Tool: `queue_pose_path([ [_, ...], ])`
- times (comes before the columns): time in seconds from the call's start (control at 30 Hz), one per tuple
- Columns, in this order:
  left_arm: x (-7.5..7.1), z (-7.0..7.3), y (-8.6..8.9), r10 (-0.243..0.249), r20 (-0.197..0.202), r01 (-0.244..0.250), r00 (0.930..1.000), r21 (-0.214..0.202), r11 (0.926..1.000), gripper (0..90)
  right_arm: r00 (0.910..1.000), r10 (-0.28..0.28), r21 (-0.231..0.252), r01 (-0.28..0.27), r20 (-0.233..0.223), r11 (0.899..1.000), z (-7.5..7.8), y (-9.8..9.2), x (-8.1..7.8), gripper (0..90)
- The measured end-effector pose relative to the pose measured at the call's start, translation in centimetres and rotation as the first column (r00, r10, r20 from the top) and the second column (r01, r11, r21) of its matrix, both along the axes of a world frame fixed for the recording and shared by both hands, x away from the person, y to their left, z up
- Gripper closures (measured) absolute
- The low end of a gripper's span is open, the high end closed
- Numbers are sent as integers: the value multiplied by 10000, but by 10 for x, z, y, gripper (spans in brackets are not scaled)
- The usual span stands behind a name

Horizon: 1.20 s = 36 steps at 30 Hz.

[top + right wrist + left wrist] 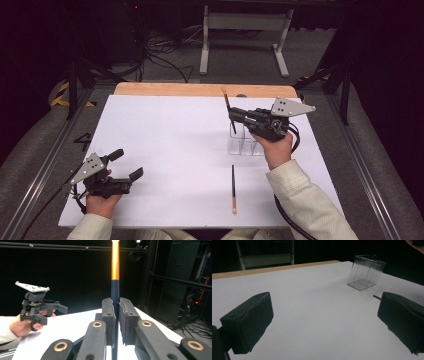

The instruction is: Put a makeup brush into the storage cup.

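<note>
My right gripper (pixel 233 118) is shut on a thin stick (pixel 226 101) with a dark lower part and an orange upper part. It holds the stick nearly upright just above a clear compartment box (pixel 244 145). In the right gripper view the stick (pixel 115 265) rises between the pressed pads of my right gripper (pixel 116 302). A second stick (pixel 233 187) lies flat on the white table, nearer the person. My left gripper (pixel 126 164) rests open at the front left with nothing between its jaws. In the left gripper view it (pixel 325 300) faces the clear box (pixel 365 272).
The white board (pixel 165 140) covers a wooden tabletop (pixel 165 89) whose far edge shows. A dark floor with cables and a white metal stand (pixel 245 30) lies beyond. The end of the lying stick (pixel 377 297) shows beside my left gripper's right-hand jaw.
</note>
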State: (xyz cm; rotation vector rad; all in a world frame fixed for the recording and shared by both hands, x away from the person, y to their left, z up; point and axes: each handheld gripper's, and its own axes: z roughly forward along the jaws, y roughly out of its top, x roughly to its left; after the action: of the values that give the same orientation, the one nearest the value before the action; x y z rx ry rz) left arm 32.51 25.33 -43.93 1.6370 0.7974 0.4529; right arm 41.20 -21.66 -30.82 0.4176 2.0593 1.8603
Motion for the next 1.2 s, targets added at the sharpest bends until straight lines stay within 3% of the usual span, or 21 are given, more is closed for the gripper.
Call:
queue_pose_path([
  [0.37, 0, 0, 0, -1, -36, 1, 10000, -24, 10000, 10, 9974, -719, 50, 718, 100, 9974, 2, -18, 9, 831],
  [1.2, 0, 0, 0, 13, -32, -13, 10000, -63, 10000, 10, 9848, -1739, 509, 1739, -60, 9834, -2, -50, 24, 832],
])
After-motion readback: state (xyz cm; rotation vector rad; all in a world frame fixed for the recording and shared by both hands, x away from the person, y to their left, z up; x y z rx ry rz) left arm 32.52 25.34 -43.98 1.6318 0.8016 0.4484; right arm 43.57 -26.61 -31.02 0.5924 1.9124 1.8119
